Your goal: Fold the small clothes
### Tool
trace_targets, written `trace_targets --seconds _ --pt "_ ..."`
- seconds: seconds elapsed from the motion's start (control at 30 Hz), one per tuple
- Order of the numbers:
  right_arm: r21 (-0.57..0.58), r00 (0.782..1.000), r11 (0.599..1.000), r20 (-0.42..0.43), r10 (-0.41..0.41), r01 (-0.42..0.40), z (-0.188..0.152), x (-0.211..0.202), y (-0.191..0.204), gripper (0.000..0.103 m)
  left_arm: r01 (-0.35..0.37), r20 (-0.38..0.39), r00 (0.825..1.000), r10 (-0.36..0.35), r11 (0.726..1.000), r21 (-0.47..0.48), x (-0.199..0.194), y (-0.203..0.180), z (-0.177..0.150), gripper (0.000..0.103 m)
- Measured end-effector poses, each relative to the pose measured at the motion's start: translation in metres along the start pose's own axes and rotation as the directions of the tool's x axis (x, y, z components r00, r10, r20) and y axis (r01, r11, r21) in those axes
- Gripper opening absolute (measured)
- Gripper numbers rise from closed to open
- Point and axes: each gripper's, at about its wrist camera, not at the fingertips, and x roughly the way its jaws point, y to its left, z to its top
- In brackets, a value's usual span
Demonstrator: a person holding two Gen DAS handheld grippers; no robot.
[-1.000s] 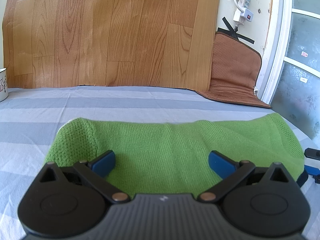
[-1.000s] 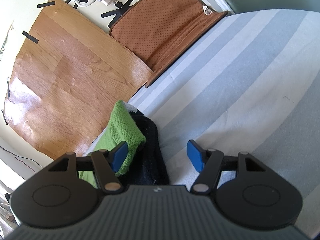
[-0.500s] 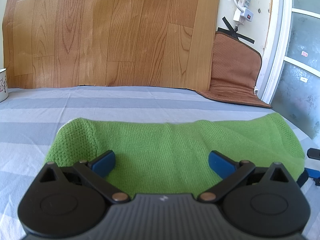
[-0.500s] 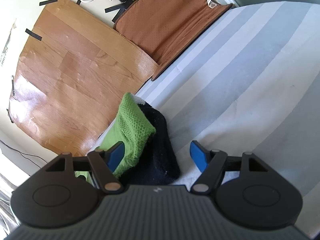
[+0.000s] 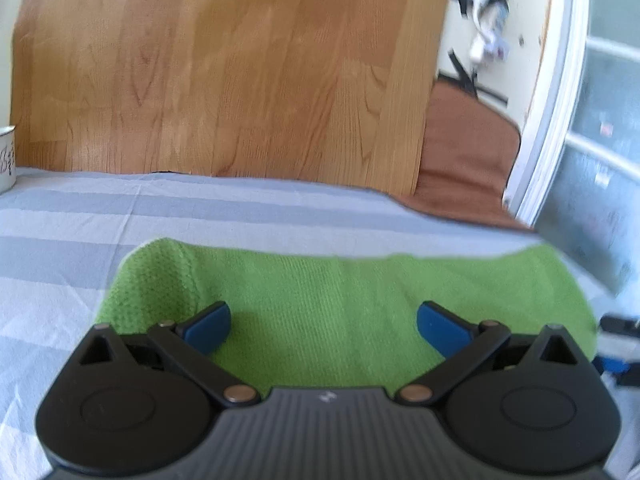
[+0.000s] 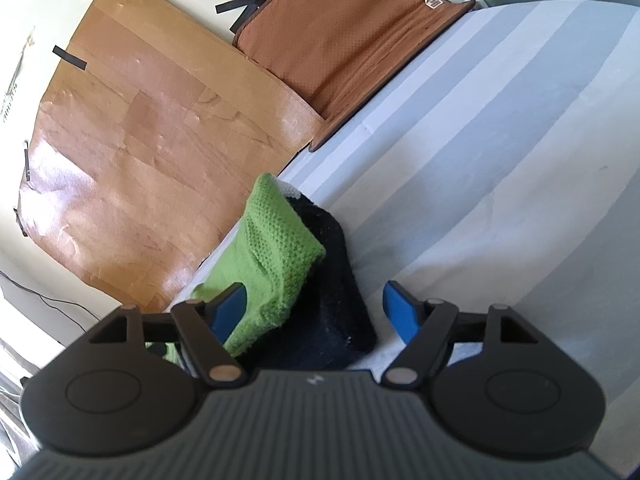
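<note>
Green knitted sock (image 5: pixel 340 300) flat on striped grey-and-white sheet (image 5: pixel 72 240), stretched from nine to three o'clock, with left gripper (image 5: pixel 324 322) low over it, blue pads (image 5: pixel 208 328) wide apart and clamped on nothing. Right gripper (image 6: pixel 314 310) jaws just been opening, now spread around folded green end (image 6: pixel 276 260) and black fuzzy cloth (image 6: pixel 336 300) lying underneath, neither pad pressing. White mug (image 5: pixel 6 160) at nine o'clock, wood-pattern sheet (image 5: pixel 220 72) at twelve.
</note>
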Motion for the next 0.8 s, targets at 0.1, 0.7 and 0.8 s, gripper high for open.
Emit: trace_targets --seconds 0.1,0.7,0.8 --pt "-0.004 1.000 1.000 -0.005 -0.009 0.009 0.002 0.002 0.001 0.078 0.035 0.041 0.999 -0.032 0.998 -0.051 -0.008 0.011 0.002 0.103" --pt "-0.335 0.999 0.942 -0.046 0.024 -0.038 0.008 0.019 0.119 0.024 0.139 0.066 0.990 -0.129 0.971 -0.196 -0.021 0.041 0.018 0.100" --pt "-0.504 0.994 0.857 -0.087 0.071 -0.106 -0.009 0.027 0.179 0.024 0.161 0.178 0.978 -0.114 0.947 -0.279 -0.053 0.073 0.031 0.101"
